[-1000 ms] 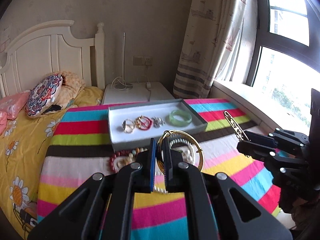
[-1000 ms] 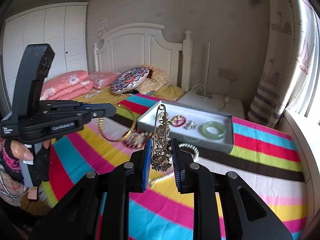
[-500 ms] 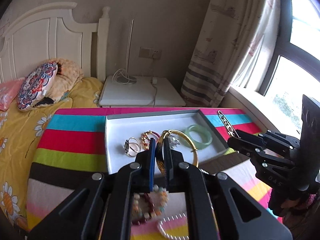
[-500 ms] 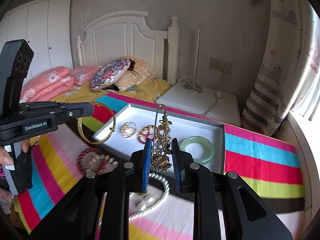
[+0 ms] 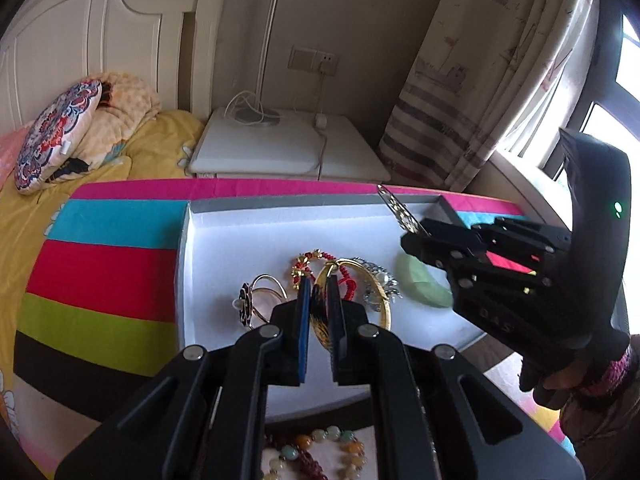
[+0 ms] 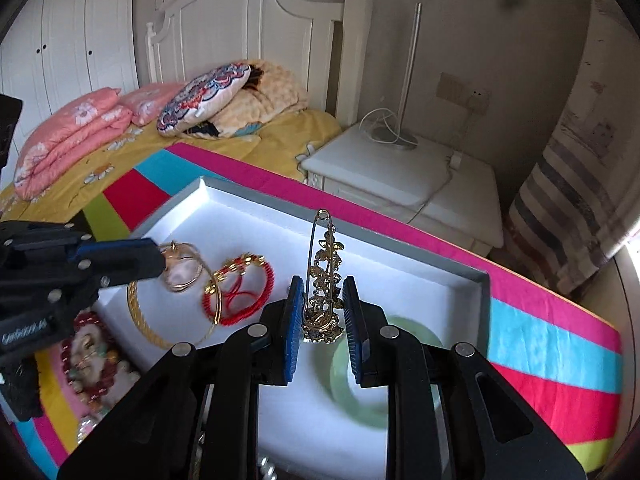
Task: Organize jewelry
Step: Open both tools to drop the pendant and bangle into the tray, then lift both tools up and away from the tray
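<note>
Left wrist view: left tool (image 5: 318, 312) pinches gold bangle (image 5: 380, 300) mid-frame over white tray (image 5: 224, 248); right tool (image 6: 322, 320) clamps brooch pin (image 6: 322, 280) centre frame. Risk: releasing drops pieces onto jewelry below, tangling.

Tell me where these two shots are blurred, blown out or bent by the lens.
Left wrist view: the window at right is blown out white, the headboard bows with fisheye curve, and the corners go black. Right wrist view: the green bangle under the fingers is smeared by motion blur, while the gold brooch they hold stays sharp; the tray edges curve.
</note>
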